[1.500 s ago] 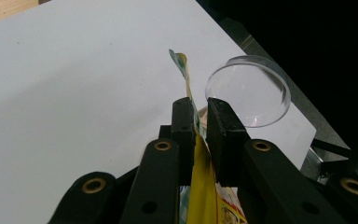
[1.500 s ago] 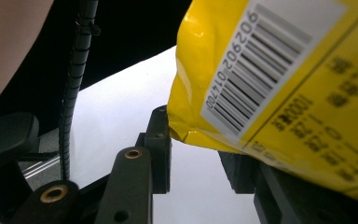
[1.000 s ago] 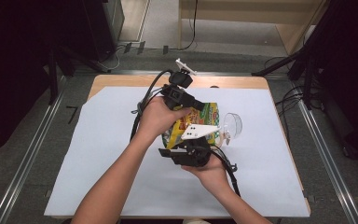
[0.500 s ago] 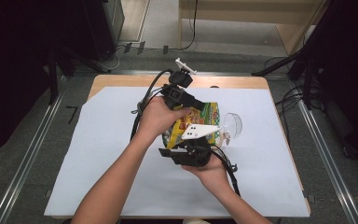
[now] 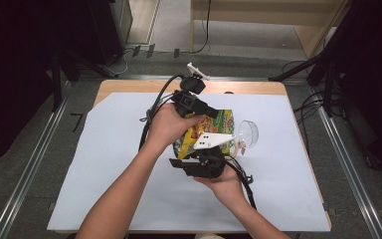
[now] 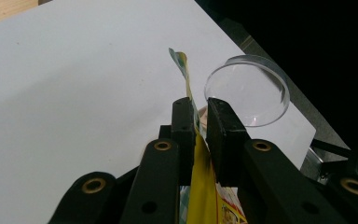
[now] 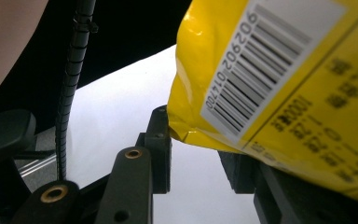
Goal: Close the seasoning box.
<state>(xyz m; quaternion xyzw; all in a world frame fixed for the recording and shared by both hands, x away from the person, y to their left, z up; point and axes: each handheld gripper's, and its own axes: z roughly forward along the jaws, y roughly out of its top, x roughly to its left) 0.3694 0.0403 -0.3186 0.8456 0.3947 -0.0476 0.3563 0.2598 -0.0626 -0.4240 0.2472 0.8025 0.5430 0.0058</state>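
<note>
A: Where's the bag (image 5: 206,130)?

B: Up off the white sheet (image 5: 104,169), held between both hands above the middle of the worktop (image 5: 129,85), a little toward its far edge. It's a yellow snack bag with some green print.

A: And the left gripper (image 6: 200,122)?

B: Its jaws are pinched onto the bag's thin top edge; in the left gripper view the yellow film runs up between them and sticks out past the tips.

A: The right gripper (image 7: 200,144)?

B: Its jaws stand apart. In the right gripper view the bag's barcode corner hangs over the gap, the left jaw just at the bag's lower edge. Whether it grips anything, I cannot tell.

A: Anything else on the sheet?

B: A clear round dish (image 5: 247,133), just beside the bag toward the worktop's right edge. In the left gripper view it sits right behind the jaw tips.
</note>
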